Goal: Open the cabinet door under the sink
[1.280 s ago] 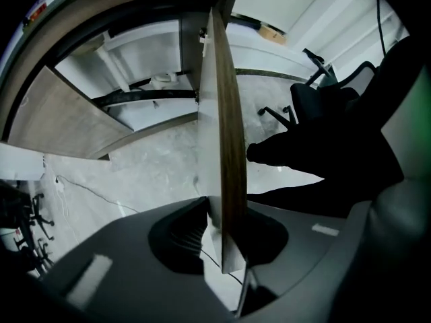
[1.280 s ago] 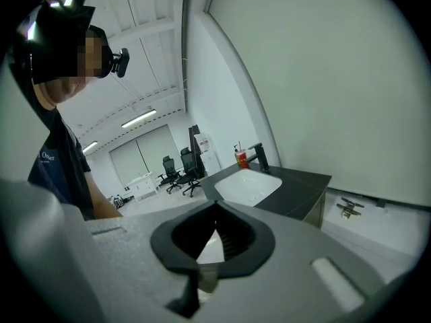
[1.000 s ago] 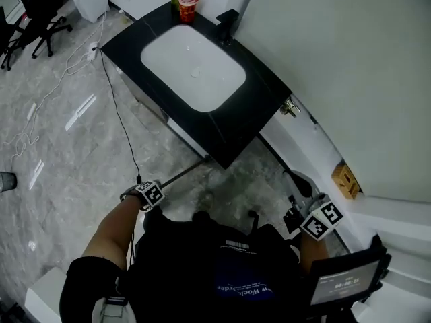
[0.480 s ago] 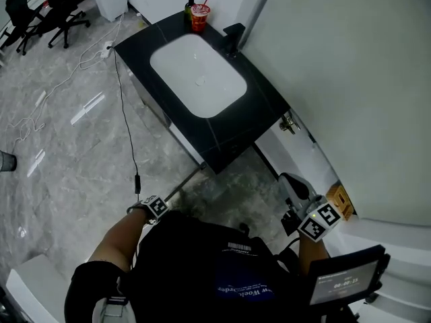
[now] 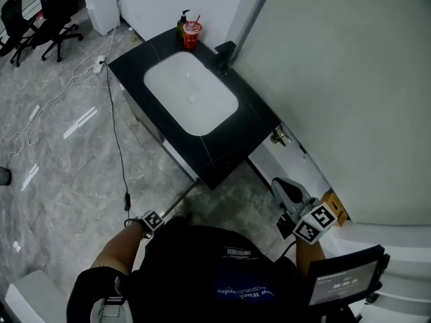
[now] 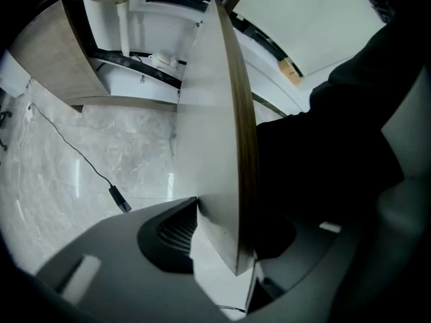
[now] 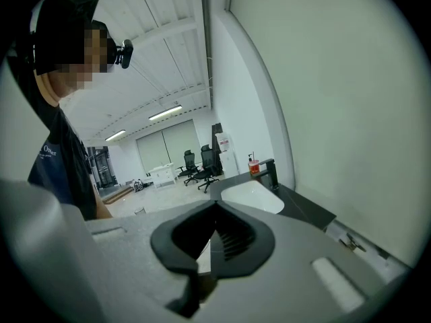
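Note:
The black counter (image 5: 252, 123) with its white sink (image 5: 190, 93) stands against the wall. Below it the cabinet door (image 5: 182, 198) stands swung out, seen edge-on. In the left gripper view the door (image 6: 209, 140) runs up between the jaws of my left gripper (image 6: 225, 242). Those jaws have just been opening and are open around the door's lower corner. Behind the door the cabinet is open and shows a white pipe (image 6: 124, 25). My left gripper (image 5: 159, 219) is half hidden by the person's body. My right gripper (image 5: 288, 194), (image 7: 211, 237) is shut and empty, off to the right.
A red cup (image 5: 192, 32), a soap bottle (image 5: 180, 21) and a black faucet (image 5: 223, 51) stand at the sink's far end. A black cable (image 5: 116, 140) trails over the marble floor. Office chairs (image 5: 37, 9) are far left. A small screen (image 5: 347, 279) sits at lower right.
The left gripper has moved toward the person with the door, which stands swung further out. The right gripper has risen slightly.

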The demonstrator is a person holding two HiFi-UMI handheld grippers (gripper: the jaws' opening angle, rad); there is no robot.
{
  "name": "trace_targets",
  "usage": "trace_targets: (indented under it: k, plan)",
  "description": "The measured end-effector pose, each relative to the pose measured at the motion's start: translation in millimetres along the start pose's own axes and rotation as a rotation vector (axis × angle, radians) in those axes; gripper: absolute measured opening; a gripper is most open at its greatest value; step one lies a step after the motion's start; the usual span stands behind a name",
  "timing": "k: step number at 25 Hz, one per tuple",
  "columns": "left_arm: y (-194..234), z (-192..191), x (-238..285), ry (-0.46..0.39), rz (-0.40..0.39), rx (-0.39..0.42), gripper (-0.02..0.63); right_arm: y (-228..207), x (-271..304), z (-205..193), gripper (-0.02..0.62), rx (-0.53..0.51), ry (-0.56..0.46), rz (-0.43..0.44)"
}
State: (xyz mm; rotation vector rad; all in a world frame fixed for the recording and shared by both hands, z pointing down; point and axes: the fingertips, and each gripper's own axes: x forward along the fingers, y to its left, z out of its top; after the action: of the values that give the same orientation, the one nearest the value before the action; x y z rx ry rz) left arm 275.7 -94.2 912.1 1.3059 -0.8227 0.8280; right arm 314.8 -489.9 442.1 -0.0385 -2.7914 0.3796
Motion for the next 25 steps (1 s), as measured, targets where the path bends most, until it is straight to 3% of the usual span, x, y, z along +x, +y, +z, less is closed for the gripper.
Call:
trace_targets:
  k: [10, 13, 15, 17, 19, 21, 23, 25]
  plan:
    - [7, -10, -55, -0.062, -0.212, -0.037, 0.272, -6, 50, 53, 0.0, -0.058, -0.017, 0.0]
    - [21, -6, -80, -0.113, -0.268, -0.094, 0.288, -8, 69, 68, 0.0, -0.064, -0.026, 0.008]
    - [32, 5, -95, -0.167, -0.266, -0.131, 0.287, -10, 80, 75, 0.0, -0.068, -0.023, 0.025]
    - [41, 13, -102, -0.2, -0.217, -0.109, 0.281, -11, 91, 76, 0.0, -0.07, -0.009, 0.055]
    - [35, 4, -97, -0.145, -0.152, -0.041, 0.264, -11, 101, 74, 0.0, -0.072, 0.011, 0.09]
    - [13, -9, -84, -0.078, -0.145, -0.012, 0.268, -13, 110, 76, 0.0, -0.077, 0.023, 0.129]
    - [1, -11, -73, -0.088, -0.157, -0.081, 0.255, -15, 120, 81, 0.0, -0.085, 0.023, 0.177]
    - [6, -5, -66, -0.153, -0.11, -0.208, 0.29, -19, 127, 83, 0.0, -0.095, 0.028, 0.232]
